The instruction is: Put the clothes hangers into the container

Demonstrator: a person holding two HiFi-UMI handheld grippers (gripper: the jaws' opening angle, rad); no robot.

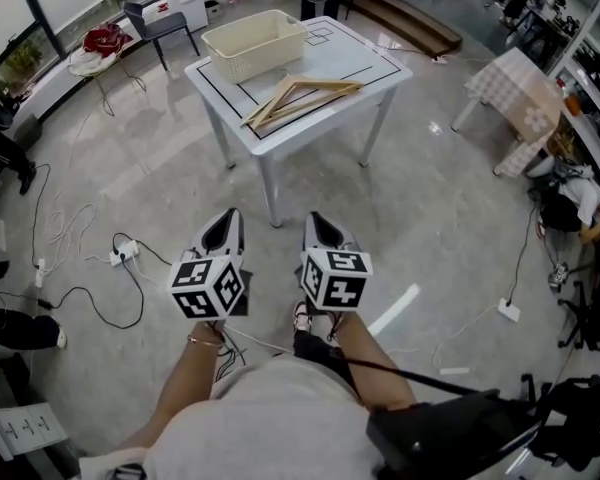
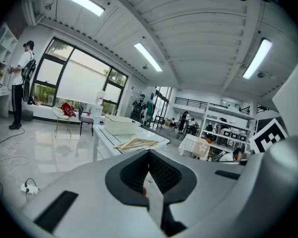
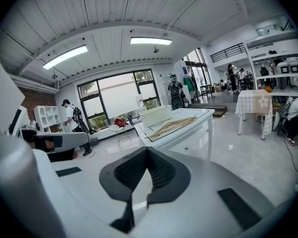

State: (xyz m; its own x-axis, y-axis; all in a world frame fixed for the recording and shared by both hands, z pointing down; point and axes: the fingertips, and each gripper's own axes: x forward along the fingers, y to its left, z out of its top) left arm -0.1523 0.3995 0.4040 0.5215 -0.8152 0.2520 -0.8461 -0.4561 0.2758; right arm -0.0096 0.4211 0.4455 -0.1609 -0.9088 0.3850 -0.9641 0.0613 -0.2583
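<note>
A few wooden clothes hangers (image 1: 300,98) lie in a loose pile on the white table (image 1: 355,58). Behind them on the same table stands a cream slotted container (image 1: 255,43). Both grippers hang in front of the person's body, well short of the table and above the floor. The left gripper (image 1: 225,220) is shut with nothing in it. Beside it the right gripper (image 1: 320,222) is also shut and holds nothing. The left gripper view shows the hangers (image 2: 136,143) and container (image 2: 120,124) far beyond its closed jaws. In the right gripper view the hangers (image 3: 171,125) and container (image 3: 156,115) are likewise distant.
Cables and a power strip (image 1: 125,253) trail over the floor at left. A strip of white tape (image 1: 393,308) lies to the right. A cloth-covered table (image 1: 515,93) stands at right, a chair (image 1: 160,23) at the back left. A person (image 2: 22,83) stands by the window.
</note>
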